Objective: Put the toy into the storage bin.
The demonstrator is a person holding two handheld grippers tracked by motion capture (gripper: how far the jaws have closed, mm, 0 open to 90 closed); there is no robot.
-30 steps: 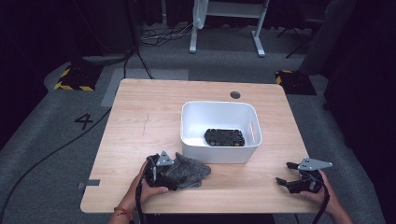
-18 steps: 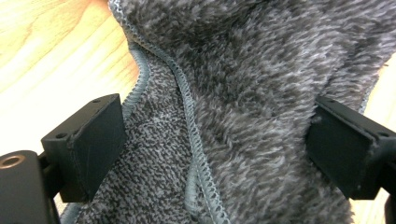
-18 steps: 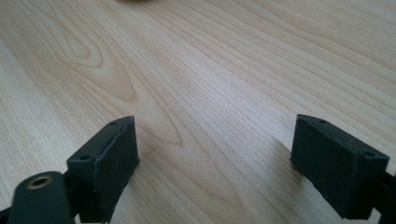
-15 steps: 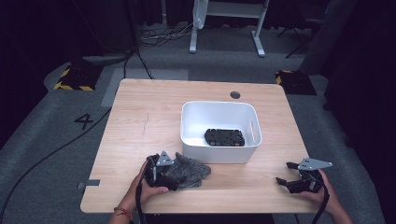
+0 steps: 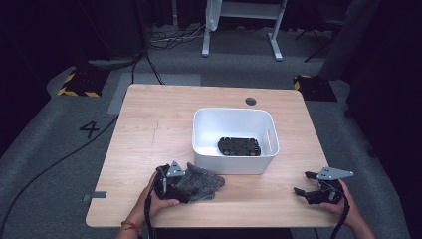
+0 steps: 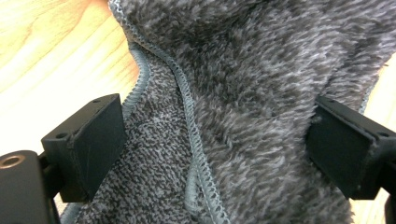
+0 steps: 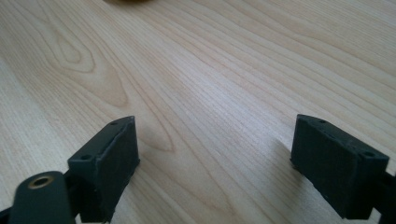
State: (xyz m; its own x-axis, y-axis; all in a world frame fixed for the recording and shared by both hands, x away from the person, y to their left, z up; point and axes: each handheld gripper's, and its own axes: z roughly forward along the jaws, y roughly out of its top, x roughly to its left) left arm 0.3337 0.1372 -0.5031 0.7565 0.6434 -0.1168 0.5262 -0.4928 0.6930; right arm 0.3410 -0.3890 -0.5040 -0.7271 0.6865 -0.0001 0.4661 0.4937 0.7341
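In the high view, the pale wooden surface (image 5: 149,134) carries a white rectangular plastic bin (image 5: 234,141) near its middle, with a flat black slab studded with round marks (image 5: 239,146) lying on the bin's floor. Just in front of the bin's near left corner lies a crumpled grey fleece cloth (image 5: 201,182), its far edge close to the bin wall, though whether they touch is hard to tell. The left claw (image 5: 171,181), held in a hand at the near edge of the surface, sits at the cloth's left end and points rightward into it, its grey three-cornered plate on top. The right claw (image 5: 302,184) rests near the right front corner of the surface, well apart from the cloth and the bin, its jaws pointing left and spread with nothing between them. In the left gripper view, the cloth (image 6: 224,102) bulges between the two black jaws, which stand wide apart, released and not pinching it; a stitched hem runs down the middle of the fabric, the smoother knit side lies by the left jaw and the fluffy pile reaches the right jaw. Bare wood shows at the upper left. In the right gripper view, the jaws stand wide apart, released, over bare wood grain (image 7: 210,93), their lower edges close to the surface.
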